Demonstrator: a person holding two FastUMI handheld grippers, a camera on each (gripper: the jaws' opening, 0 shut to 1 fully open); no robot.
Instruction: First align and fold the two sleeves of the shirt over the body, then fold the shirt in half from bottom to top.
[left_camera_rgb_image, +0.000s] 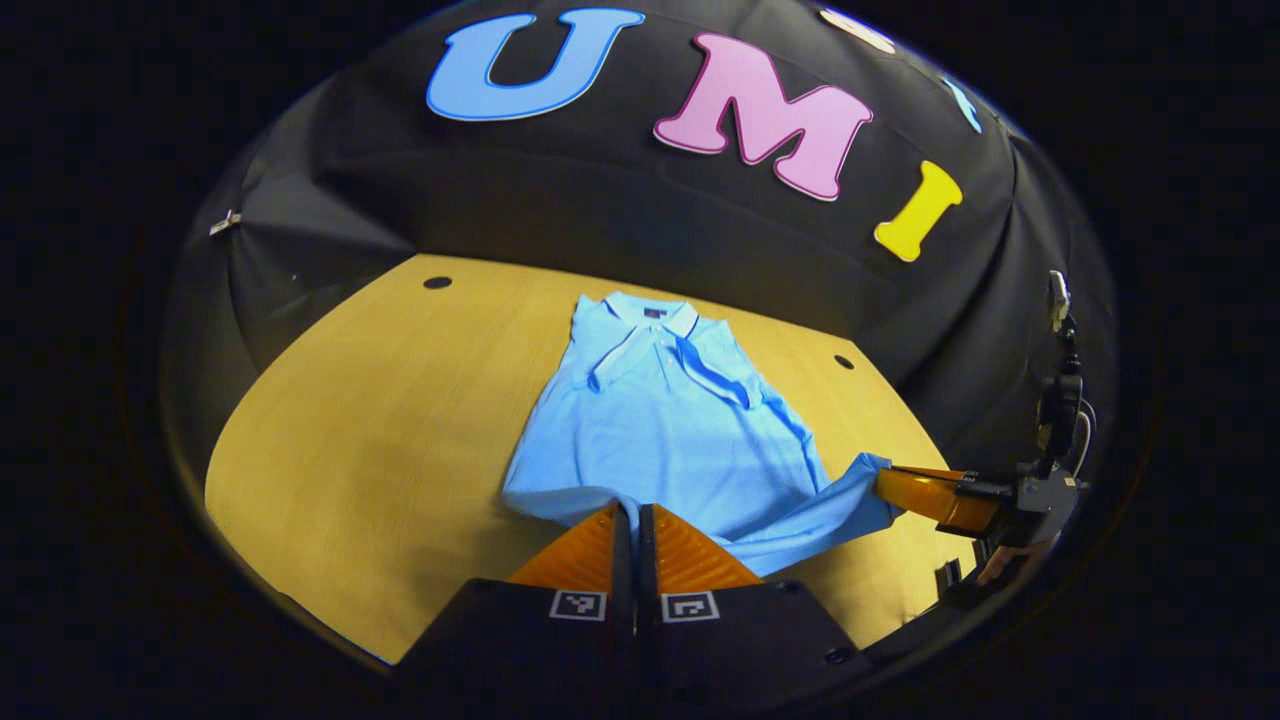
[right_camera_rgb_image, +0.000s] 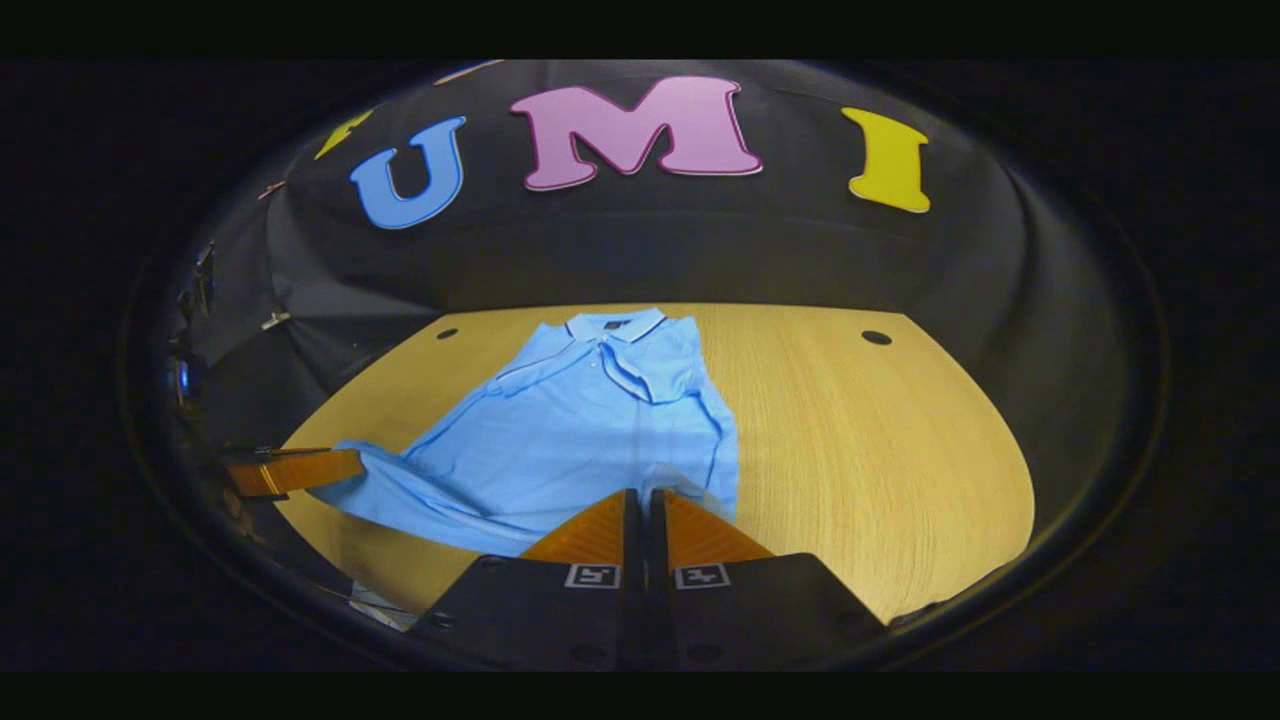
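Observation:
A light blue polo shirt (left_camera_rgb_image: 660, 420) lies collar-away on the wooden table (left_camera_rgb_image: 380, 430), both sleeves folded in over its chest. In the left gripper view, my left gripper (left_camera_rgb_image: 632, 512) is shut on the near hem at its left corner. The right gripper (left_camera_rgb_image: 885, 482) pinches the other hem corner, off to the right. In the right gripper view, my right gripper (right_camera_rgb_image: 640, 497) is shut on the shirt (right_camera_rgb_image: 580, 420) hem, and the left gripper (right_camera_rgb_image: 355, 465) holds the far corner at the left. The hem stretches between them, slightly raised.
The table (right_camera_rgb_image: 860, 440) has a small dark hole near each back corner (left_camera_rgb_image: 437, 282) (right_camera_rgb_image: 876, 337). Black cloth walls close the back and sides. A hand (left_camera_rgb_image: 1000, 565) shows behind the right gripper. Bare wood lies left and right of the shirt.

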